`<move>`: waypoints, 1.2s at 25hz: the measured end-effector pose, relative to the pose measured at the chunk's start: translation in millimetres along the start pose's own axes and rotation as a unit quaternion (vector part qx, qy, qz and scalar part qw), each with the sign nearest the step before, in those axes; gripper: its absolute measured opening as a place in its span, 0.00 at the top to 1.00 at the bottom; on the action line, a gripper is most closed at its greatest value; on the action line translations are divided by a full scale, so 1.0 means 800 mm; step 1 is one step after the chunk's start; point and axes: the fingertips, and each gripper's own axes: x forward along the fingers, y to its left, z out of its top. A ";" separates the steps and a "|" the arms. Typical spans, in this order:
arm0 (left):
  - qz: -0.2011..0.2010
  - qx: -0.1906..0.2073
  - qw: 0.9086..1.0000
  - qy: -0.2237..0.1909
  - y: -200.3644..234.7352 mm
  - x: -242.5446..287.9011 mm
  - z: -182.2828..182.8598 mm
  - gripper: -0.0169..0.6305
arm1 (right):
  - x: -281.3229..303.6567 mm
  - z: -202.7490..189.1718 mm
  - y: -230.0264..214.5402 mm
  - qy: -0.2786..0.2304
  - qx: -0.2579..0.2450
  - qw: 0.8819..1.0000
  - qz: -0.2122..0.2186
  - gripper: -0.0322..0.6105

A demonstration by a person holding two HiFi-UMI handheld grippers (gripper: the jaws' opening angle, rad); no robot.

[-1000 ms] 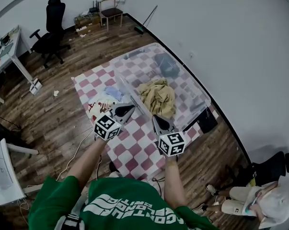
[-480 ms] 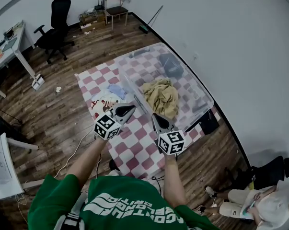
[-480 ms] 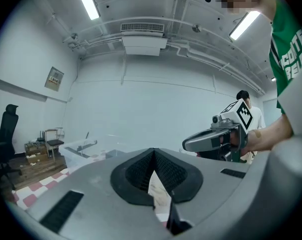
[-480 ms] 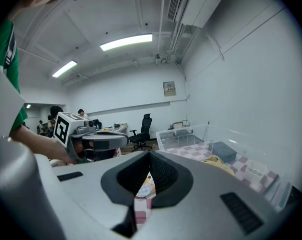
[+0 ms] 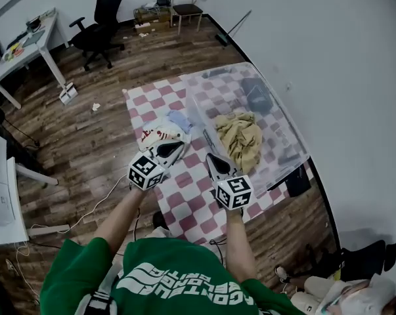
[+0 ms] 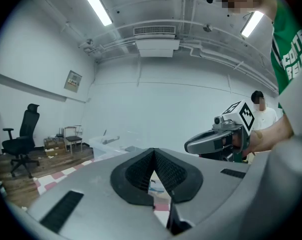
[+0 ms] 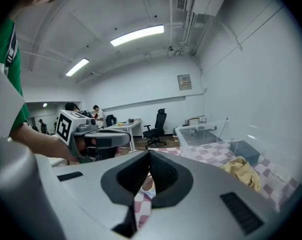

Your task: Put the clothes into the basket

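Over the near part of the red-and-white checkered mat (image 5: pixel 188 202), the left gripper (image 6: pixel 154 154) has its jaws pressed tight together with nothing in them. Same story for the right gripper (image 7: pixel 149 155): closed up and empty, sitting just to the right of the other one.

Just past the left gripper there's a white garment with red print (image 5: pixel 157 133), scrunched into a loose heap on the mat. A small light-blue cloth (image 5: pixel 180 120) lies right at its far-right side, close to the wall of the clear plastic basket (image 5: pixel 199 118).

That basket sits on the right side of the mat, along the white wall. Inside, towards the near end, there's a mustard-yellow garment (image 5: pixel 242 136), all crumpled and bunched up. At the far end there's a dark grey garment (image 5: pixel 257 96) that looks flatter, kind of folded.
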 end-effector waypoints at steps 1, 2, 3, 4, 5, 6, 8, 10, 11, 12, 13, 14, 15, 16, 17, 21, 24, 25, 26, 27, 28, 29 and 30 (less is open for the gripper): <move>0.011 -0.004 1.000 0.000 0.008 -0.009 -0.003 0.97 | 0.009 0.001 0.006 0.003 -0.003 1.000 0.010 0.94; 0.023 -0.007 1.000 0.000 0.016 -0.020 -0.006 0.97 | 0.019 0.002 0.013 0.005 -0.005 1.000 0.021 0.94; 0.034 -0.011 0.999 -0.001 0.024 -0.030 -0.008 0.97 | 0.028 0.003 0.020 0.008 -0.008 0.999 0.031 0.94; 0.044 -0.014 0.999 -0.002 0.032 -0.041 -0.011 0.97 | 0.037 0.004 0.028 0.011 -0.012 0.999 0.040 0.94; 0.055 -0.018 0.998 -0.002 0.039 -0.052 -0.013 0.97 | 0.046 0.005 0.036 0.014 -0.016 0.999 0.050 0.94; 0.066 -0.022 0.998 -0.002 0.047 -0.062 -0.016 0.97 | 0.055 0.005 0.044 0.017 -0.020 0.998 0.059 0.94; 0.089 -0.029 0.996 -0.001 0.060 -0.083 -0.023 0.97 | 0.072 0.005 0.058 0.023 -0.027 0.996 0.078 0.94; 0.106 -0.035 0.994 0.002 0.070 -0.099 -0.030 0.97 | 0.086 0.001 0.066 0.029 -0.029 0.995 0.091 0.94; 0.113 -0.037 0.993 0.004 0.073 -0.104 -0.035 0.97 | 0.092 -0.002 0.067 0.032 -0.028 0.995 0.094 0.94; 0.118 -0.040 0.992 0.007 0.077 -0.108 -0.040 0.97 | 0.098 -0.006 0.067 0.035 -0.027 0.994 0.096 0.94; 0.123 -0.043 0.991 0.009 0.081 -0.111 -0.045 0.97 | 0.104 -0.009 0.067 0.037 -0.026 0.994 0.098 0.94; 0.128 -0.046 0.991 0.011 0.085 -0.115 -0.050 0.97 | 0.109 -0.012 0.066 0.040 -0.026 0.994 0.098 0.94; 0.133 -0.050 0.990 0.013 0.089 -0.117 -0.055 0.97 | 0.115 -0.016 0.066 0.043 -0.027 0.994 0.098 0.94; 0.138 -0.053 0.989 0.015 0.093 -0.119 -0.060 0.97 | 0.120 -0.020 0.064 0.047 -0.029 0.994 0.098 0.94; 0.143 -0.056 0.988 0.018 0.097 -0.121 -0.066 0.97 | 0.126 -0.024 0.062 0.052 -0.031 0.993 0.097 0.94; 0.162 -0.067 0.984 0.029 0.114 -0.119 -0.091 0.97 | 0.153 -0.042 0.051 0.072 -0.045 0.992 0.094 0.93; 0.172 -0.073 0.982 0.037 0.129 -0.113 -0.109 0.97 | 0.176 -0.052 0.040 0.081 -0.055 0.991 0.088 0.93; 0.174 -0.074 0.981 0.041 0.134 -0.110 -0.116 0.97 | 0.184 -0.054 0.037 0.082 -0.054 0.991 0.087 0.93; 0.176 -0.076 0.981 0.044 0.139 -0.107 -0.122 0.97 | 0.192 -0.058 0.032 0.085 -0.053 0.991 0.086 0.93; 0.176 -0.078 0.980 0.046 0.144 -0.104 -0.128 0.97 | 0.201 -0.062 0.028 0.088 -0.052 0.991 0.086 0.93; 0.176 -0.080 0.980 0.048 0.148 -0.102 -0.134 0.97 | 0.210 -0.067 0.025 0.094 -0.051 0.991 0.086 0.93; 0.178 -0.083 0.979 0.049 0.154 -0.100 -0.141 0.97 | 0.219 -0.073 0.021 0.102 -0.051 0.990 0.086 0.93; 0.180 -0.087 0.978 0.049 0.160 -0.098 -0.147 0.97 | 0.228 -0.079 0.018 0.109 -0.052 0.989 0.085 0.93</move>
